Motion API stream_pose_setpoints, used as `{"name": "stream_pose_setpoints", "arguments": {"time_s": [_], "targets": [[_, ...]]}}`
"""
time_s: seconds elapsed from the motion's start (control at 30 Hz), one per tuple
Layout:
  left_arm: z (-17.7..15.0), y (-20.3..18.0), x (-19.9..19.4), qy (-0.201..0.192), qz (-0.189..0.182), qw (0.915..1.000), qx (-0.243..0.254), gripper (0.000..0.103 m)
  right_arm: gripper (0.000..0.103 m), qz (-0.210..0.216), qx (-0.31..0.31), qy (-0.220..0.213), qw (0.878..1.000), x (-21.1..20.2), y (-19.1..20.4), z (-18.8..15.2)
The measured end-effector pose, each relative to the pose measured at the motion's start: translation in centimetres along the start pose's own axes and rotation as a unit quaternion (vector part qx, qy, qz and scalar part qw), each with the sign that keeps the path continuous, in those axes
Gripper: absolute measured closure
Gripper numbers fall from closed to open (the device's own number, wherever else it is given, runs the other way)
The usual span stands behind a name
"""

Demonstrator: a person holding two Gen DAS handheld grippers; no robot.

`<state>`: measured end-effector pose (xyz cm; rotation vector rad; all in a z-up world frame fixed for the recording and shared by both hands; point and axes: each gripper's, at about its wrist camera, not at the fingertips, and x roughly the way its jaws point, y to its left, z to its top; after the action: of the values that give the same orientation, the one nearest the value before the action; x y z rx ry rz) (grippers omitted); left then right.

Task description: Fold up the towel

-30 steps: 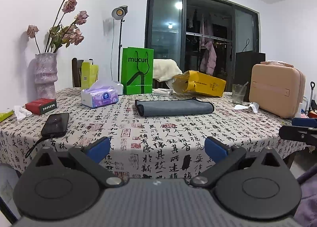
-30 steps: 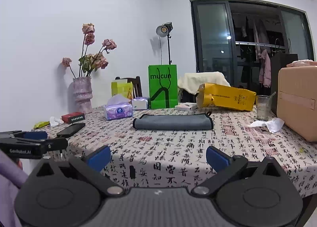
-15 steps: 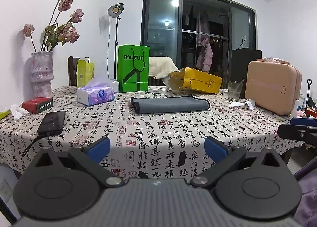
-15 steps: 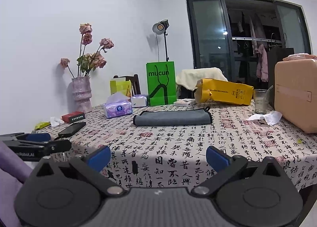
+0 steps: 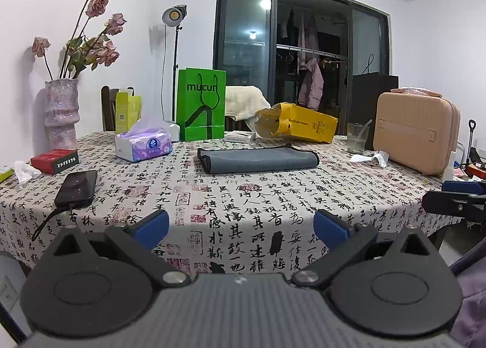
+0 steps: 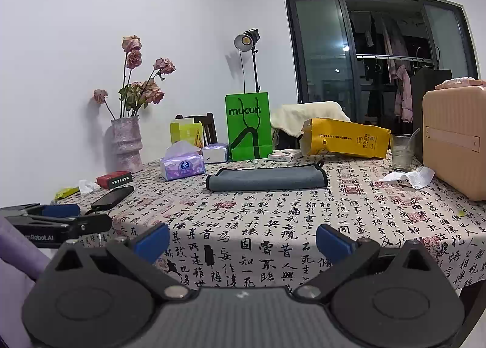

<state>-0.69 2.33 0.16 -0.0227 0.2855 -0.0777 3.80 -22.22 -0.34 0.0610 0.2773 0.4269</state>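
1. Towel [image 5: 258, 159]: grey, dark-edged, already doubled into a long flat strip with a small loop at its far right corner. It lies on the patterned tablecloth [image 5: 273, 196] toward the far middle of the table, just near of the green bag [image 5: 202, 105] and the yellow bag [image 5: 299, 123].
2. Long axis: runs left to right across both views, so its two short ends face left and right.
3. Left gripper [image 5: 241, 226]: fingers spread wide, holding nothing, poised at the near table edge.
4. Right gripper [image 6: 243, 237]: likewise spread and empty, also at the near edge.
5. Bearing: the towel lies straight ahead and far of both tools, well apart from either. In the left view it sits slightly right of centre; in the right view nearly centred.
6. Nearer ends: the left tool stands closer to the left short end, the right tool to the right short end.
7. Judgement: a further fold would probably bring one short end over the other.
8. Neighbours: tissue pack [image 5: 142, 147] left of the towel, phone [image 5: 77, 188] nearer and farther left.
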Motion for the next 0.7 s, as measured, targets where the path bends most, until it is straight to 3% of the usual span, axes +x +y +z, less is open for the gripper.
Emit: {"name": "stream_pose_setpoints", "arguments": {"time_s": [0.7], "targets": [[0.16,-0.05,-0.07,-0.001,0.001,1.0000,0.001,0.000,0.000,-0.004,0.001,-0.004,1.000,-0.10,-0.13,-0.05]]}}
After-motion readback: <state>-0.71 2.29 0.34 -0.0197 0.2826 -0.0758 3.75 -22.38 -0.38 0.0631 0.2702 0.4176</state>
